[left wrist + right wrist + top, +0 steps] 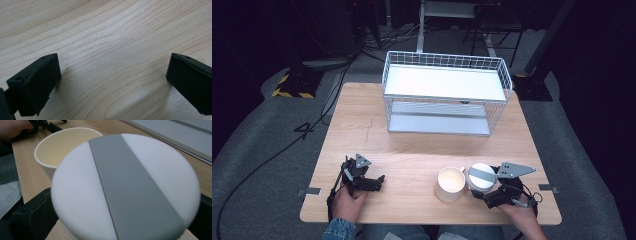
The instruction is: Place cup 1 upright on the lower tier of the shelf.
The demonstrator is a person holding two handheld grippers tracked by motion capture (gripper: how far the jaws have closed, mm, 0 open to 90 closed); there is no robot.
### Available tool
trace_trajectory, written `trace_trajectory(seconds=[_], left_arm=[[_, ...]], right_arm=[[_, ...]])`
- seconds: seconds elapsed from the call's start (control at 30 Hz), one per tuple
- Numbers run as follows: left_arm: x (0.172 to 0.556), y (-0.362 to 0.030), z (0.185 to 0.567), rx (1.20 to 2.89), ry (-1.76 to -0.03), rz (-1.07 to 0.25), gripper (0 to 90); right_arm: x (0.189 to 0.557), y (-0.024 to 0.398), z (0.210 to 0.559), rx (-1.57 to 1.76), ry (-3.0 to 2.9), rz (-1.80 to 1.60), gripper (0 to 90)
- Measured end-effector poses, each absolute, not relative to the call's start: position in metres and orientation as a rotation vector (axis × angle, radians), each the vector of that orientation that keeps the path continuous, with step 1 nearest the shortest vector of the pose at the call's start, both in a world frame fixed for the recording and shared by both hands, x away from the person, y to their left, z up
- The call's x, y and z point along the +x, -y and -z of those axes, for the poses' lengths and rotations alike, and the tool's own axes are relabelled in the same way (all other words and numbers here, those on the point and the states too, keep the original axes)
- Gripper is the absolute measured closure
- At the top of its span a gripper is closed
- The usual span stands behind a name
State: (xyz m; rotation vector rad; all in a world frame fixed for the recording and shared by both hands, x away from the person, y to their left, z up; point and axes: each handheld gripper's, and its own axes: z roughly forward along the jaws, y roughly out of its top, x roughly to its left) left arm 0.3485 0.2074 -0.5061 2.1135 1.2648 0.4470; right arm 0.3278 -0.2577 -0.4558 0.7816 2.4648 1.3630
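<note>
A white round lid [482, 176] with a grey band across it sits at the table's front right, touching a cream mug [450, 184] on its left. My right gripper [486, 187] is shut on the lid, one black jaw on each side of it. In the right gripper view the lid [125, 185] is close up, and the empty mug [62, 147] stands behind it. My left gripper [377, 183] rests on the wooden table [412, 150] at the front left. It stands open [112, 82], with bare wood between its jaws.
A white wire rack [444, 92] with two shelves stands at the back middle of the table. Cables run over the dark floor to the left. The front edge of the table is close under both hands.
</note>
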Motion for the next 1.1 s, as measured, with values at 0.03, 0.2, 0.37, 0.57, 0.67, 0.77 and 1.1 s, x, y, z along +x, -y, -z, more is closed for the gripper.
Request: trace_trajectory(seconds=[0.03,0.2,0.37,0.57,0.67,0.77,1.1], left_arm=[[0.348,-0.207,0.506,2.114,-1.265,-0.447,0.1],[0.348,-0.207,0.506,2.114,-1.265,-0.447,0.1],[0.349,-0.207,0.506,2.113,-1.265,-0.447,0.1],[0.349,-0.207,0.506,2.114,-1.264,-0.447,0.1],[0.349,-0.207,0.506,2.113,-1.265,-0.448,0.1],[0.349,-0.207,0.506,2.113,-1.265,-0.447,0.1],[0.349,-0.207,0.506,2.112,-1.265,-0.448,0.1]], right_arm=[[0.328,0.257,0.456,0.778,-2.463,-1.359,2.6],[0.326,0.258,0.454,0.772,-2.455,-1.359,6.9],[0.326,0.258,0.453,0.78,-2.457,-1.346,7.2],[0.325,0.26,0.449,0.775,-2.451,-1.338,7.3],[0.325,0.262,0.446,0.777,-2.438,-1.332,7.4],[0.328,0.268,0.438,0.794,-2.409,-1.337,7.3],[0.351,0.265,0.416,0.854,-2.339,-1.334,7.4]])
